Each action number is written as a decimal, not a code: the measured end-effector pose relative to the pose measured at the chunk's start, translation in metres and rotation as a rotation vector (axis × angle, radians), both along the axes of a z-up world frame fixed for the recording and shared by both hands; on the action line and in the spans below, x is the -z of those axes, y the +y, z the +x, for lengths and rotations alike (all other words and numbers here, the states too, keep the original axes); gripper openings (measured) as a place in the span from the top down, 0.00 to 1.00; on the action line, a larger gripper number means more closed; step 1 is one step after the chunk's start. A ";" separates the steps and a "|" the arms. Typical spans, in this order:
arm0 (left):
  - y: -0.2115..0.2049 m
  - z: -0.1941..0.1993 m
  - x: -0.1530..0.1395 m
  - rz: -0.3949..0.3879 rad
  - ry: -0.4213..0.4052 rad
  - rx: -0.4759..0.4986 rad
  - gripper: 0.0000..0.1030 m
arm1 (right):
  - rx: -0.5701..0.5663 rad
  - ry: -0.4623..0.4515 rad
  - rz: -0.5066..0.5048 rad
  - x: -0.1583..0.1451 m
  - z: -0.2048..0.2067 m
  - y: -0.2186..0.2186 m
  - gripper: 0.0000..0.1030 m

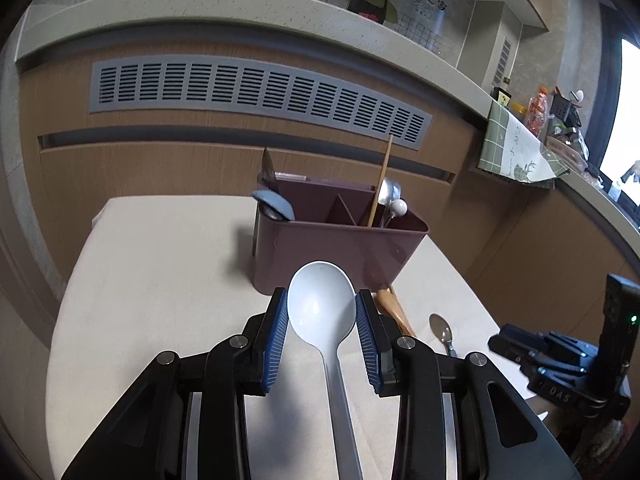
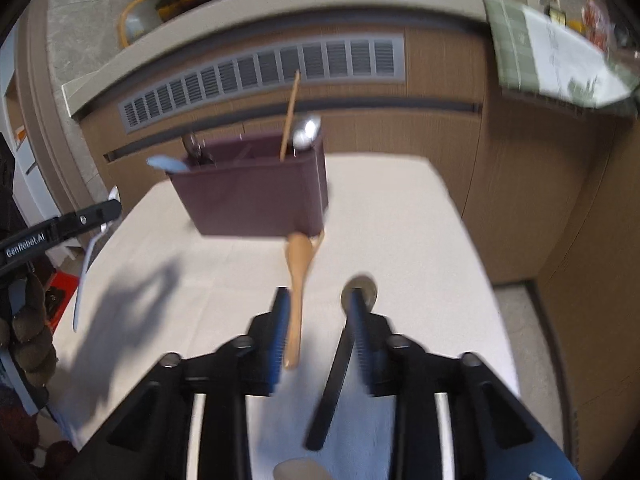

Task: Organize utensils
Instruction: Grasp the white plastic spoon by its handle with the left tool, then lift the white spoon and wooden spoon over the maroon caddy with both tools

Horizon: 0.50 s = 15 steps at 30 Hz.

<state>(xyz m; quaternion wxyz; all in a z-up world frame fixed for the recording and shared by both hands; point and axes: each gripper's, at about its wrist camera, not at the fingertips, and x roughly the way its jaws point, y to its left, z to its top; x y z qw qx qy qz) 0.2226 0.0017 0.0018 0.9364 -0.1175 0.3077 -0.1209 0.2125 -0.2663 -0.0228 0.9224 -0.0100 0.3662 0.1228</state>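
My left gripper (image 1: 322, 304) is shut on a white plastic spoon (image 1: 320, 300), its pads against the sides of the bowl, held above the table just short of the maroon utensil caddy (image 1: 336, 252). The caddy holds a chopstick (image 1: 382, 178), a metal spoon and a blue spoon (image 1: 274, 202). In the right wrist view my right gripper (image 2: 318, 300) is open over the table. A wooden spoon (image 2: 298, 280) lies by its left finger and a metal spoon with a black handle (image 2: 362, 290) by its right finger. The caddy (image 2: 256, 196) stands beyond them.
The table (image 1: 160, 272) has a beige cloth and stands against a wooden cabinet with a grey vent (image 1: 256, 88). A stone counter (image 1: 240, 4) runs above it. A green-and-white cloth (image 1: 516, 148) hangs at the right. My right gripper also shows in the left wrist view (image 1: 560, 356).
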 end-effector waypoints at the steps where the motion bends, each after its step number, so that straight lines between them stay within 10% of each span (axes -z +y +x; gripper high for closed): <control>1: 0.001 0.001 0.002 -0.005 0.007 -0.002 0.66 | -0.003 0.023 -0.006 0.006 0.002 0.001 0.68; 15: 0.015 0.001 0.014 -0.019 0.043 -0.014 0.66 | -0.275 0.073 -0.230 0.043 0.095 0.062 0.69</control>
